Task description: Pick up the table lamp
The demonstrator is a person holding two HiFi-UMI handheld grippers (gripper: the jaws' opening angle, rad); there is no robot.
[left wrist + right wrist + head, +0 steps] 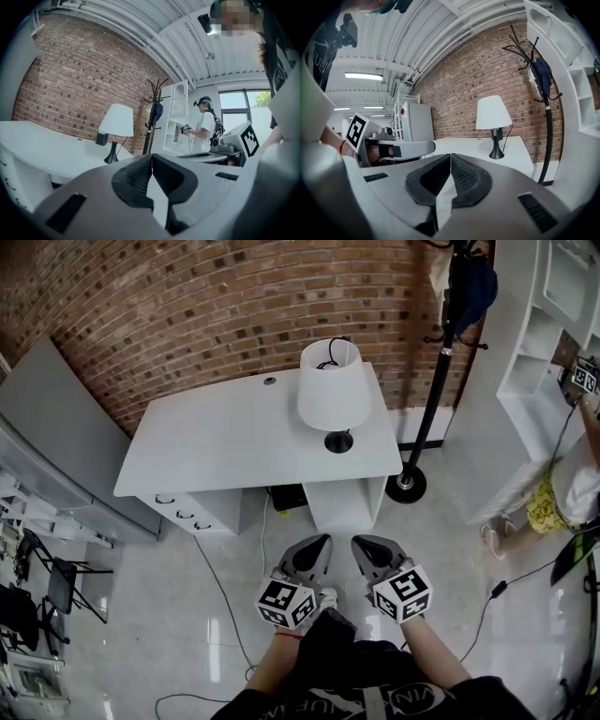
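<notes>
The table lamp is standing upright on the white desk, toward the desk's right rear part and close to the brick wall. Its white shade is sitting above a slim black stem and a round black base. A dark cord is trailing from it toward the wall, and a small dark box is sitting just behind its base. Both tools are hovering over the floor in front of the desk, well apart from the lamp and side by side. The left gripper is pointing roughly level toward the desk with its jaws pressing together, and nothing is lying between the ribbed pads. The right gripper is tilting slightly downward, its jaws likewise meeting at the tips and gripping nothing. Each one is carrying its marker cube near the person's wrist. To the right of the desk a black coat stand is rising from a round base, with a dark blue item hanging near its top. Beyond it a white shelf unit is lining the right wall, and another person is standing beside it.
</notes>
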